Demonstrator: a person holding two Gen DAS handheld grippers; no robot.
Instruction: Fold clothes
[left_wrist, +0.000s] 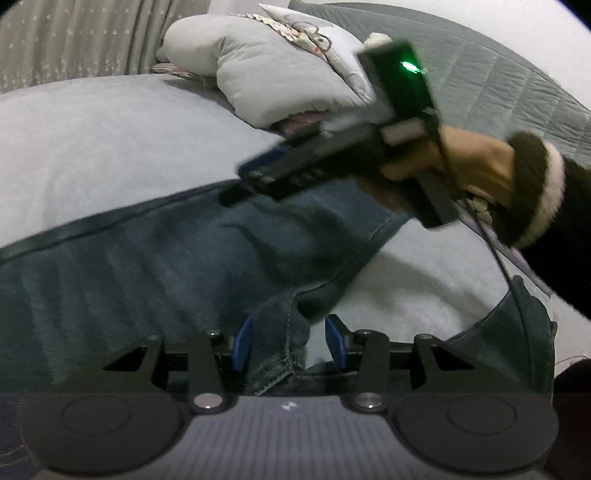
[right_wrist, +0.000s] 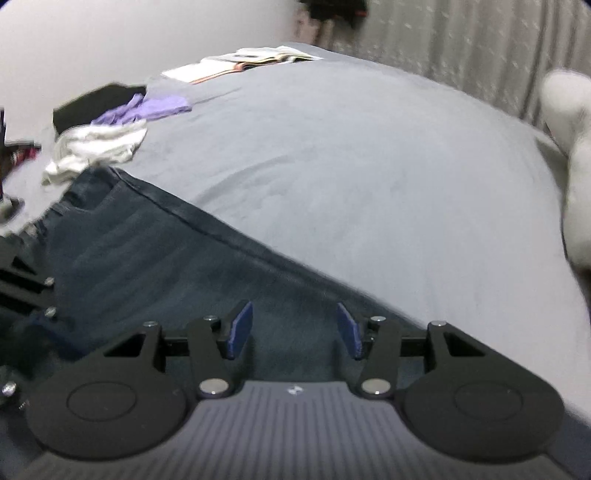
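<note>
On the bed (right_wrist: 332, 155), dark jeans (left_wrist: 155, 266) lie spread flat, ready for folding. The left hand-held gripper (left_wrist: 289, 343) straddles a raised fold of denim, pads apart and not pinching it. The right hand-held gripper (right_wrist: 295, 330) hangs open above the jeans, holding nothing.
</note>
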